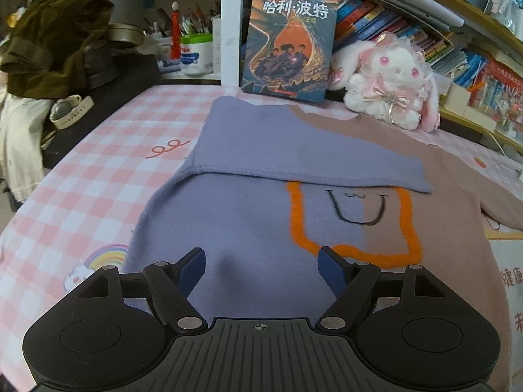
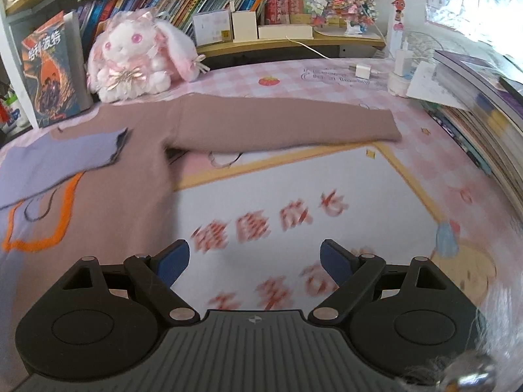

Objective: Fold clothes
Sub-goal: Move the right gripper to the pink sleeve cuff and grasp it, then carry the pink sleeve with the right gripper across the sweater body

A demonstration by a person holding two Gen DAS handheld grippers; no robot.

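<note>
A two-colour sweater [image 1: 248, 215] lies flat on the pink checked table, lilac on its left half and dusty pink on its right, with an orange outline and a drawn smile on the chest. Its lilac sleeve [image 1: 294, 150] is folded across the chest. The pink sleeve [image 2: 281, 124] stretches straight out to the right. My left gripper [image 1: 261, 266] hovers open over the lilac lower body, nothing between its blue pads. My right gripper [image 2: 255, 263] is open above the printed mat [image 2: 294, 222], right of the sweater's side edge.
A plush rabbit [image 1: 389, 81] and an upright book [image 1: 287, 42] stand behind the sweater. A pile of dark clothes [image 1: 59, 42] and a watch [image 1: 70, 111] sit at the left. Stacked books [image 2: 483, 111] line the right edge, with a charger [image 2: 362, 70] at the back.
</note>
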